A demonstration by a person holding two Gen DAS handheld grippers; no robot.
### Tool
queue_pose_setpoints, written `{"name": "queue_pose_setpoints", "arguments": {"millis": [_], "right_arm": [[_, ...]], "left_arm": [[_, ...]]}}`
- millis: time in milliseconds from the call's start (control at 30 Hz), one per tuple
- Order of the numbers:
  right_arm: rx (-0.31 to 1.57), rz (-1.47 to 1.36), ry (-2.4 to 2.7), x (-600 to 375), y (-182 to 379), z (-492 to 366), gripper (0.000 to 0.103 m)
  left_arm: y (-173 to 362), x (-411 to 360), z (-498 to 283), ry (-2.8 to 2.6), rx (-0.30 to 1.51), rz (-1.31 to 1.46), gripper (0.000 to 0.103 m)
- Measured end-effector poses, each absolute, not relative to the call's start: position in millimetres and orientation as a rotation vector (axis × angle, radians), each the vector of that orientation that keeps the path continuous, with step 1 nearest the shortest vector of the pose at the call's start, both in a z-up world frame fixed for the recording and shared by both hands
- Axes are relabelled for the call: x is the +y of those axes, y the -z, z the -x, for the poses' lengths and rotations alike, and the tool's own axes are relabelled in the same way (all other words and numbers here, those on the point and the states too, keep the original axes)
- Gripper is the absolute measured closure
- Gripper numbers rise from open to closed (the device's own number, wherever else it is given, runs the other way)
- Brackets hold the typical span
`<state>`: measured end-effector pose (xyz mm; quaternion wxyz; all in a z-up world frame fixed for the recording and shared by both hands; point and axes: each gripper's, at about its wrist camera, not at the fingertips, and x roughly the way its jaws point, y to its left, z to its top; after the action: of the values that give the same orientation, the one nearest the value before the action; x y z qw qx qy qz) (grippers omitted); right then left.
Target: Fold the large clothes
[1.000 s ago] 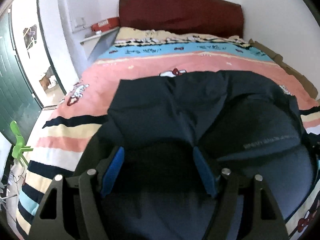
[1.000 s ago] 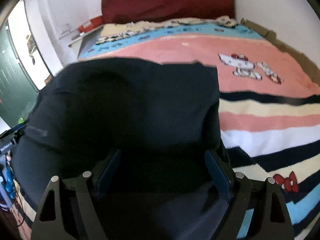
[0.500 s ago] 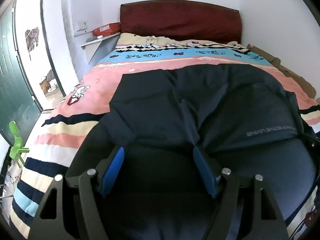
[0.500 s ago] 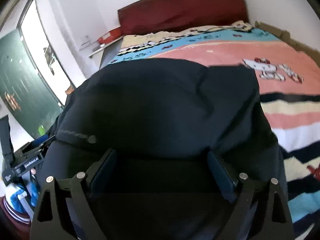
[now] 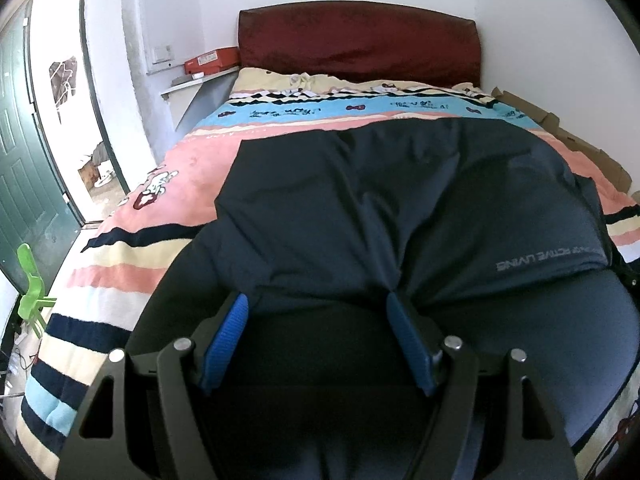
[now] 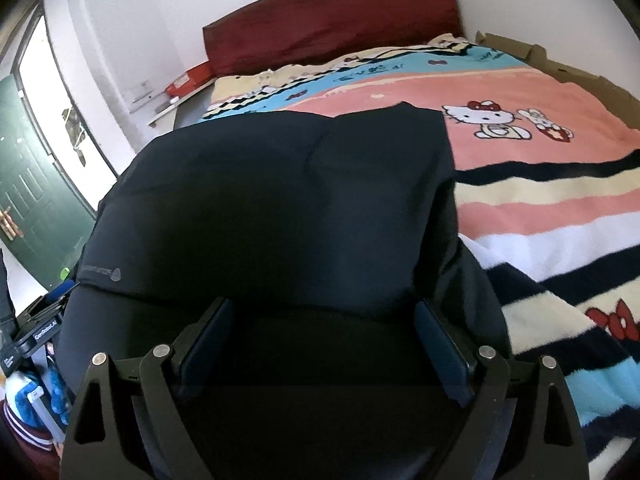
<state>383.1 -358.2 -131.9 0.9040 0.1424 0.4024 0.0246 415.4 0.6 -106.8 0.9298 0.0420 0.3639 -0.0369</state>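
A large dark navy garment lies folded over on the striped cartoon blanket of a bed. Grey lettering shows near its right side. My left gripper stands open, its blue pads wide apart at the near edge of the folded layer, with dark cloth lying loose between them. In the right wrist view the same garment fills the middle, with a small grey logo at its left. My right gripper is open too, fingertips at the fold's near edge and not pressing on the cloth.
A dark red headboard closes the far end of the bed. Left of the bed are a shelf with a red box, a green door and a green plastic chair. Cardboard lines the bed's right side.
The upper layer of the garment has spread out and settled flatter on the bed. The right gripper has rolled and dipped a little, and its jaws stand slightly wider.
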Motion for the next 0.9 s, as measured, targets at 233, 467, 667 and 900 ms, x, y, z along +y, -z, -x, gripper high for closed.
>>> {"name": "queue_pose_setpoints", "arguments": {"millis": [233, 467, 667, 900], "right_arm": [[0.836, -0.261, 0.012, -348, 114, -380, 0.014], [0.800, -0.207, -0.115, -301, 80, -422, 0.014], [0.857, -0.172, -0.147, -279, 90, -467, 0.014], [0.916, -0.206, -0.066, -326, 108, -468, 0.014]], "left_arm": [[80, 6, -426, 0.109, 0.768, -0.039, 0.032], [59, -34, -469, 0.193, 0.799, -0.118, 0.032], [88, -49, -514, 0.178, 0.900, -0.121, 0.031], [92, -18, -506, 0.181, 0.930, -0.030, 0.031]]}}
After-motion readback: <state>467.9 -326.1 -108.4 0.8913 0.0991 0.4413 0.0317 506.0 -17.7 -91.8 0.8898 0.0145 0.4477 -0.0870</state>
